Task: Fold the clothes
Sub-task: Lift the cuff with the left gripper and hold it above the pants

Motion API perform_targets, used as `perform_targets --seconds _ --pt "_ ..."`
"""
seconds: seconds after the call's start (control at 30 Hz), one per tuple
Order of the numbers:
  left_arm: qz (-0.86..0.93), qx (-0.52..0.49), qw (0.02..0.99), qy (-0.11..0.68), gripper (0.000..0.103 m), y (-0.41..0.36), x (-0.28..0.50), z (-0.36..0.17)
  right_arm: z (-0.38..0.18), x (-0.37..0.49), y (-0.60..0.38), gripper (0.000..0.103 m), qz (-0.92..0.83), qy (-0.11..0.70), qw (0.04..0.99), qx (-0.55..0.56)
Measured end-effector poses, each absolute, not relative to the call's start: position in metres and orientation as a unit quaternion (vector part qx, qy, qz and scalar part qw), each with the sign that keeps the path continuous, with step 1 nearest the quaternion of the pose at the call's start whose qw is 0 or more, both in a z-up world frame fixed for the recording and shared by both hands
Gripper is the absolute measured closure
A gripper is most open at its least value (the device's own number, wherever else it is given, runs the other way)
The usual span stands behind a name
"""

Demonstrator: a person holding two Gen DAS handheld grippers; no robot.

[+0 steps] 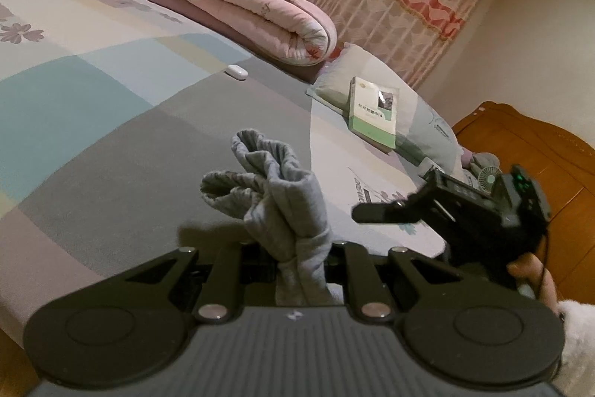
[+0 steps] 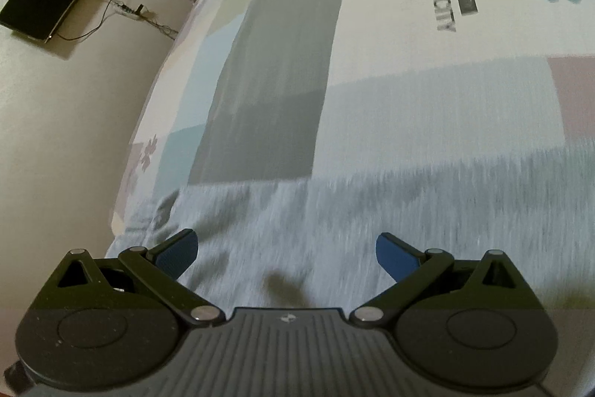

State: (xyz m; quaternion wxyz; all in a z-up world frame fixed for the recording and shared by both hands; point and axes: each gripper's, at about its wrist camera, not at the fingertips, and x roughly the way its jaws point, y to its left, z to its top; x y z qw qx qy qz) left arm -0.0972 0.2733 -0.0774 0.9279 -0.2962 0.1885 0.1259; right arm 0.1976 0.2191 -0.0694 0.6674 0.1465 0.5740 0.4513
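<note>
Soft, light and floppy, the grey knit garment [image 1: 286, 203] bunches near the bed's [image 1: 111, 151] front edge, pinched in the left gripper's [image 1: 303, 270] fingers, while the right gripper's [image 2: 286, 253] fingers spread above it, best gripping a hem.

Both grippers are black: right gripper [image 2: 286, 253] has blue pads [image 2: 178, 253], silver pivot screws; left gripper [image 1: 303, 270] matches.

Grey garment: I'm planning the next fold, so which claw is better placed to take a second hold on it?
Right. The right claw is open and empty over flat grey garment; the left claw is shut on a bunched part.
</note>
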Motion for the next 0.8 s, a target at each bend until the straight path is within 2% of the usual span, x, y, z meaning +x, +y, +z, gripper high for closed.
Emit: perform_targets --seconds 0.37,0.63,0.8 --pt "0.124 -0.290 0.930 0.189 0.090 0.270 -0.095 -0.073 -0.068 0.222 0.227 0.000 0.438 0.551 0.691 0.167" --pt "0.122 -0.294 0.930 0.186 0.090 0.273 -0.092 -0.072 -0.053 0.197 0.209 0.000 0.444 0.569 0.671 0.170" --pt "0.120 -0.294 0.931 0.181 0.090 0.272 -0.093 -0.071 -0.064 0.174 0.203 0.000 0.425 0.610 0.650 0.159"
